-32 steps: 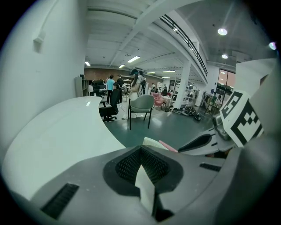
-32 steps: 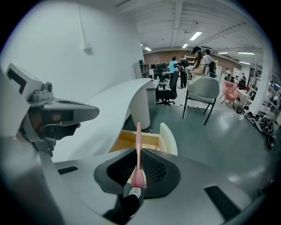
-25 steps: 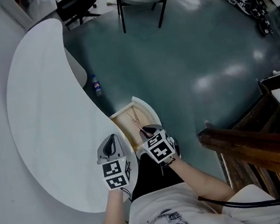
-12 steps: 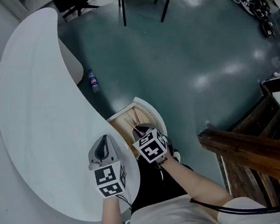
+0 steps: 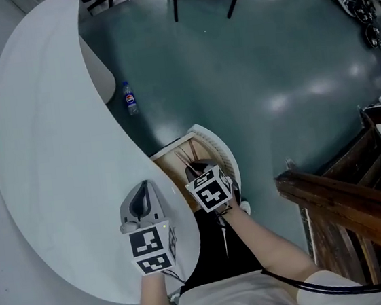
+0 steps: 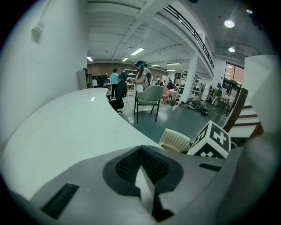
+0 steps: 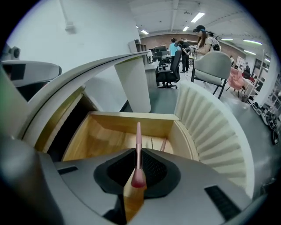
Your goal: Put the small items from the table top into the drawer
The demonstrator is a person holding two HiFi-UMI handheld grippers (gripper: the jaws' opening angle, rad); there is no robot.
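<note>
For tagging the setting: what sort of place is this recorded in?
Probably a large open-plan office or workshop hall: a long curved white table, chairs on a green floor, and people standing in the background under ceiling strip lights.

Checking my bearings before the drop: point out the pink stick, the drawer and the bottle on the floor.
pink stick point(image 7: 138, 138), right gripper view, on its shaft, midway along.
drawer point(image 7: 103, 138), right gripper view, on its bare wooden floor.
bottle point(image 5: 130, 99), head view, on its body.
</note>
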